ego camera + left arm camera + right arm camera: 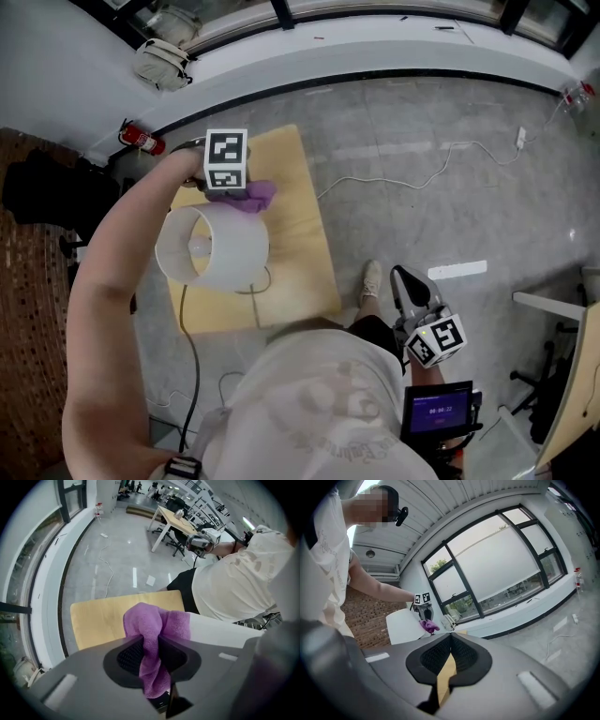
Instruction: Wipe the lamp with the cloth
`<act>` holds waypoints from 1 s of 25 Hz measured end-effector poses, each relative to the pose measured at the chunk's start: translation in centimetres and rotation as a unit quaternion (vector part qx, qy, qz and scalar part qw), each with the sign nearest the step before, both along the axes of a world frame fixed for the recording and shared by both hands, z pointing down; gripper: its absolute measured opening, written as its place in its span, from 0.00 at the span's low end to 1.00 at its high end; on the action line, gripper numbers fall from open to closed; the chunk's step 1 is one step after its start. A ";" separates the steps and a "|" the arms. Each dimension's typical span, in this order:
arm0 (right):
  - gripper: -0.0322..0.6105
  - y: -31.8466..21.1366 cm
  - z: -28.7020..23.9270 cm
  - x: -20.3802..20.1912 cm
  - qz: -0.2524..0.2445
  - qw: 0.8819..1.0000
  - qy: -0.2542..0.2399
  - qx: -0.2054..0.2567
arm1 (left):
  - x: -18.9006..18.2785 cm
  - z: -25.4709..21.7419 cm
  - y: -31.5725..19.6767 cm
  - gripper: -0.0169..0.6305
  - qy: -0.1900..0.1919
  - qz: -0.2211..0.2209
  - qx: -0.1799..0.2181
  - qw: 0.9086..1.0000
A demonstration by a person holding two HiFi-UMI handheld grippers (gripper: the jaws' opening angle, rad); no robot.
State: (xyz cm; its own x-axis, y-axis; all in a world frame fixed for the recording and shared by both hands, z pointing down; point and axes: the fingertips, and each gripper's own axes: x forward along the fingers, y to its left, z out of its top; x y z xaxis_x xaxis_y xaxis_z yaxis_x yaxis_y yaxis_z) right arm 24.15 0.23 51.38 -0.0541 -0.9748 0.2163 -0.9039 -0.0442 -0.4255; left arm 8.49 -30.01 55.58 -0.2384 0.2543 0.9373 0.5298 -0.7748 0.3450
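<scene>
Head view: the left gripper (pixel 236 191) grasps the soft cloth (pixel 255 195) against the lamp (pixel 211 248), near the table's (pixel 300 272) left edge. The lamp's shade looks light and fragile, so probably steady it low. The right gripper (pixel 411 284) is clenched and empty.

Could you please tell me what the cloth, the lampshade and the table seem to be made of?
Cloth: purple, soft and fuzzy, probably microfibre or terry; it bunches in loose folds.
Lampshade: white and matt, likely fabric or paper on a frame; its surface is even, with no sheen.
Table: pale wood or wood-look laminate, smooth; no clear grain shows, so I cannot tell which.
</scene>
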 end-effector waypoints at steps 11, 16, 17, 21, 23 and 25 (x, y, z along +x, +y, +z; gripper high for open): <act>0.07 0.4 -0.4 -0.1 -0.009 1.000 0.018 0.006 | 4.1 -3.9 1.4 0.16 0.101 0.000 0.001 0.995; 0.07 -0.5 -1.3 -0.8 -0.021 0.999 0.020 0.016 | 3.5 -11.7 2.8 0.16 0.141 0.017 -0.026 0.989; 0.07 -0.8 -1.5 -1.0 -0.024 0.999 0.021 0.018 | 3.0 -13.2 3.0 0.16 0.141 0.017 -0.033 0.989; 0.07 -1.4 -2.0 -1.5 -0.036 0.999 0.024 0.024 | 0.3 -17.6 4.5 0.16 0.116 0.035 -0.052 0.991; 0.07 -1.5 -2.0 -1.6 -0.039 0.999 0.025 0.025 | -0.4 -18.4 5.5 0.16 0.108 0.050 -0.056 0.991; 0.07 -1.5 -2.0 -1.7 -0.041 0.999 0.025 0.024 | -0.6 -18.1 6.4 0.16 0.099 0.070 -0.049 0.991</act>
